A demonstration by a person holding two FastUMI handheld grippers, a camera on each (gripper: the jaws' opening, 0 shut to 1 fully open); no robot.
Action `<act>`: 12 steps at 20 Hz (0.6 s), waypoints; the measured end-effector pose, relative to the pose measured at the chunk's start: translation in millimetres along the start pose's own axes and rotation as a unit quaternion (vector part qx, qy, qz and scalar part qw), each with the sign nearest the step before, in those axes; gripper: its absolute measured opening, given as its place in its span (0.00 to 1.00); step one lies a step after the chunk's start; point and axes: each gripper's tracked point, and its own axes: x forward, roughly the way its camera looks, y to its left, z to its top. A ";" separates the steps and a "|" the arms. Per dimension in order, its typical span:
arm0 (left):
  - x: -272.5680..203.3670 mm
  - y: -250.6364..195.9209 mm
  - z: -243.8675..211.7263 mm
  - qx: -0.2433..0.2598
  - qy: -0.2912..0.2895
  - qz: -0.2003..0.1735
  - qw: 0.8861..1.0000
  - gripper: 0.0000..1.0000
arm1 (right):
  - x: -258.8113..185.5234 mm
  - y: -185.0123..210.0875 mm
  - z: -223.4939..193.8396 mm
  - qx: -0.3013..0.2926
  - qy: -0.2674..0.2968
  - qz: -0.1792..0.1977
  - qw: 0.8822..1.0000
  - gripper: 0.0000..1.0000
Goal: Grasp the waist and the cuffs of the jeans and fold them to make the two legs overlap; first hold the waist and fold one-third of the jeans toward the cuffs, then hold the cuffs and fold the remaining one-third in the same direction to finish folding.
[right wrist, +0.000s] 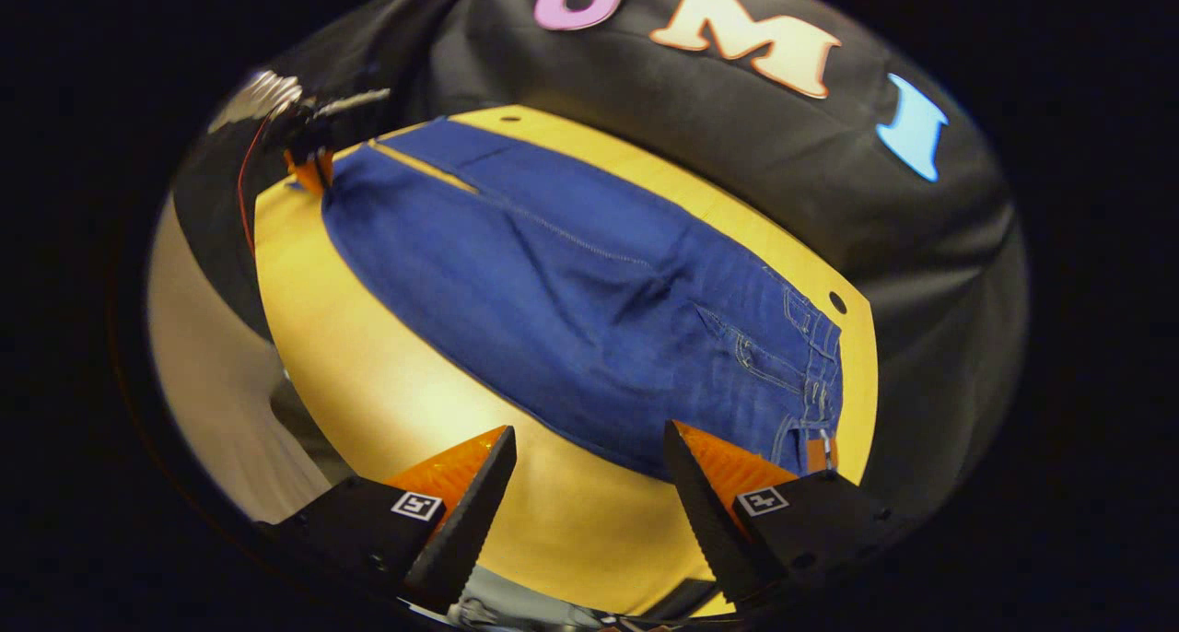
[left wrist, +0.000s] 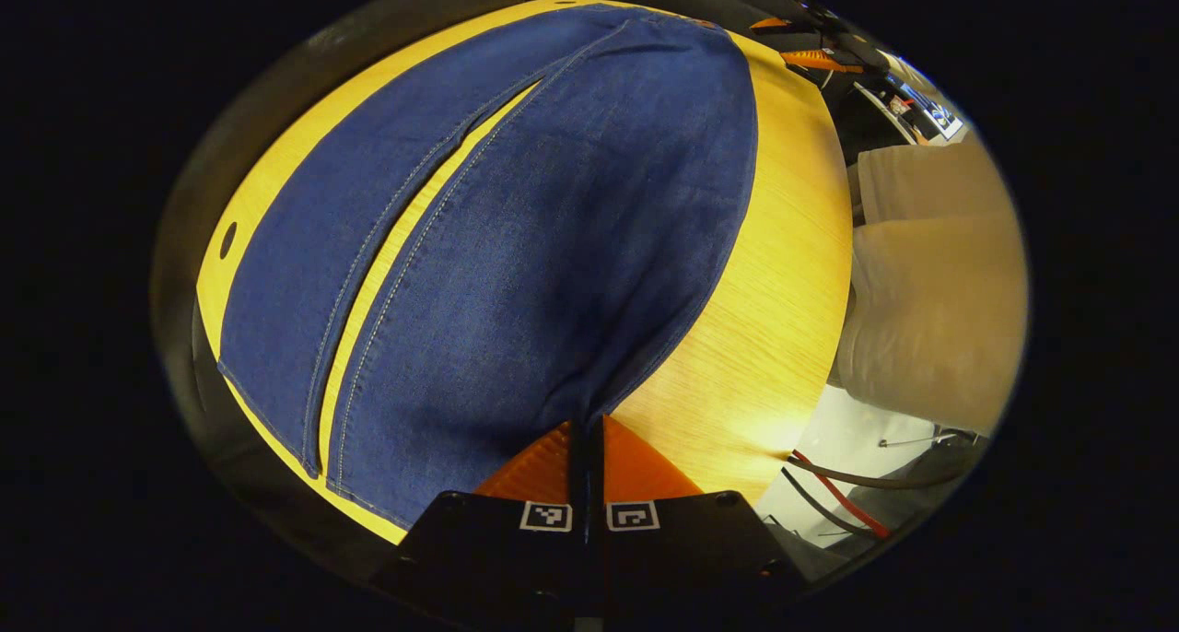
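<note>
Showing waist [right wrist: 811,356], right gripper view

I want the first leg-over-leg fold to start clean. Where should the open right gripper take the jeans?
Grip the waist corner of the jeans, coming in low from the near table edge. That corner lies flat just ahead of the right gripper, whose jaws already stand wide apart.

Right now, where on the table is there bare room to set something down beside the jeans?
The widest free patch is the bare wooden table strip between the jeans and the near edge, ahead of the open right claw. A narrower strip runs along the far side by the black cloth. The cuff corner is crowded by the left claw.
</note>
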 end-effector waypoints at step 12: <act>2.0 1.9 -0.9 -0.023 0.037 0.026 0.999 0.00 | 66.4 -30.9 -55.0 -0.035 0.130 0.145 0.980 0.98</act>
